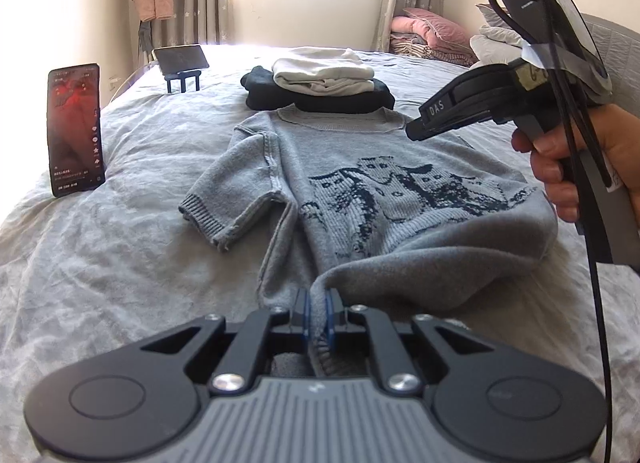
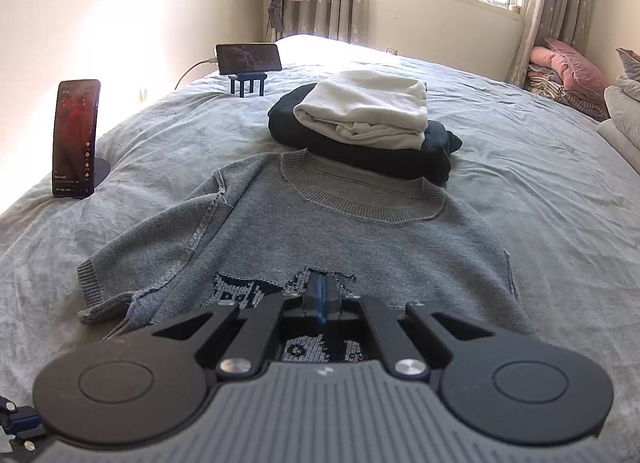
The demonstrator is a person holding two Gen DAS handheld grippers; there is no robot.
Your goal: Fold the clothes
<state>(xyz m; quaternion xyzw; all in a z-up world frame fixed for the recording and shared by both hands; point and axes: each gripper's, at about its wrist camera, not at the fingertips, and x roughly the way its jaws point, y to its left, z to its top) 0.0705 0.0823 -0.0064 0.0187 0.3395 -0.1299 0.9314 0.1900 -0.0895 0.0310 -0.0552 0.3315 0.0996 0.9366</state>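
Through my left wrist camera, my left gripper (image 1: 318, 313) is pinching the hem of the grey knitted sweater (image 1: 360, 191), the fabric squeezed between the blue pads (image 1: 329, 315) and lifted into a soft fold that rolls back over the lower right of the garment. The sweater lies on the grey bedsheet (image 1: 120, 263), its cat pattern facing up, collar pointing away from me, and the short sleeve (image 1: 228, 199) on the left spread flat. Just past the collar sits a stack of folded clothes: a white garment (image 1: 324, 71) on top of a dark one (image 1: 320, 97). My right gripper (image 1: 416, 130) hangs above the sweater's shoulder on the right side, held in my right hand (image 1: 580, 171); from this angle its fingers look closed together. A phone (image 1: 75, 129) stands upright on the left, and a second phone (image 1: 182, 57) rests on a small stand further back.

Through my right wrist camera, my right gripper (image 2: 322, 295) has its fingers pressed together with nothing between them, poised over the cat pattern in the middle of the sweater (image 2: 340, 239). The collar (image 2: 360, 199) touches the dark folded garment (image 2: 360, 147), with the white one (image 2: 364, 111) on top. Both phones, upright (image 2: 76, 137) and on its stand (image 2: 248, 57), are on the left of the bedsheet (image 2: 540, 183). Pink bedding (image 2: 568, 71) is piled at far right.
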